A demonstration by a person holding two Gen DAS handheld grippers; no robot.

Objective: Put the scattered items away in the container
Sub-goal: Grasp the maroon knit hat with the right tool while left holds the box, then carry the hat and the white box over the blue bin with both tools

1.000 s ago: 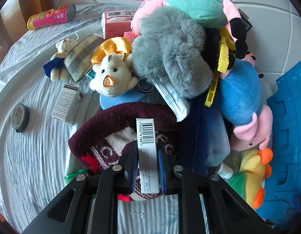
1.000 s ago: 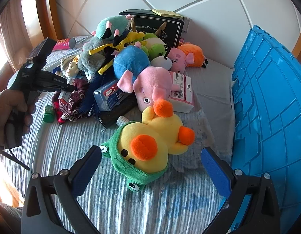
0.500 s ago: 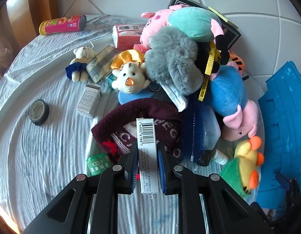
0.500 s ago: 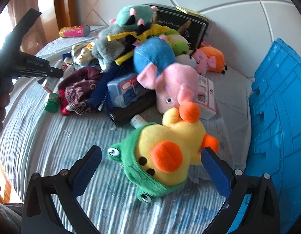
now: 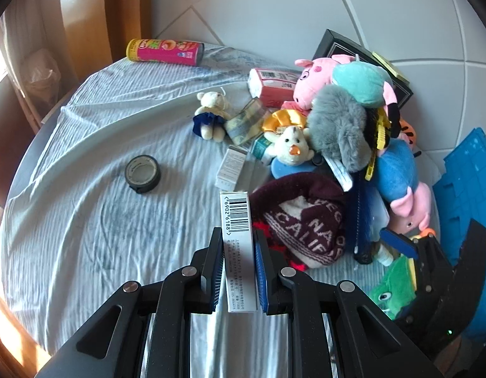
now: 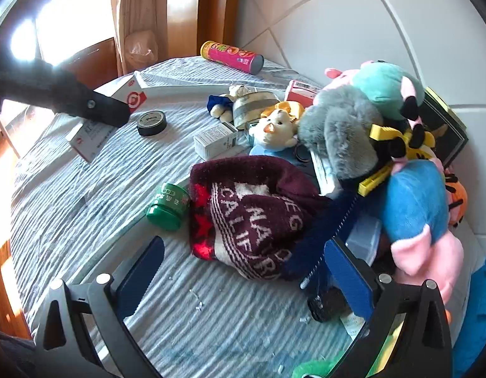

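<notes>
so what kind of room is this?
Probably a home room: a table under a wrinkled striped cloth, heaped with plush toys, white tiled wall behind, curtain by a sunlit window.

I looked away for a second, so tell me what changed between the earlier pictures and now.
The left hand-held gripper, still shut on the small white box, pulled back from the pile, so more bedsheet shows. The right hand-held gripper, still open and empty, swung from over the duck toy to the maroon knit hat. The toys, tape roll and blue crate stayed put.
</notes>
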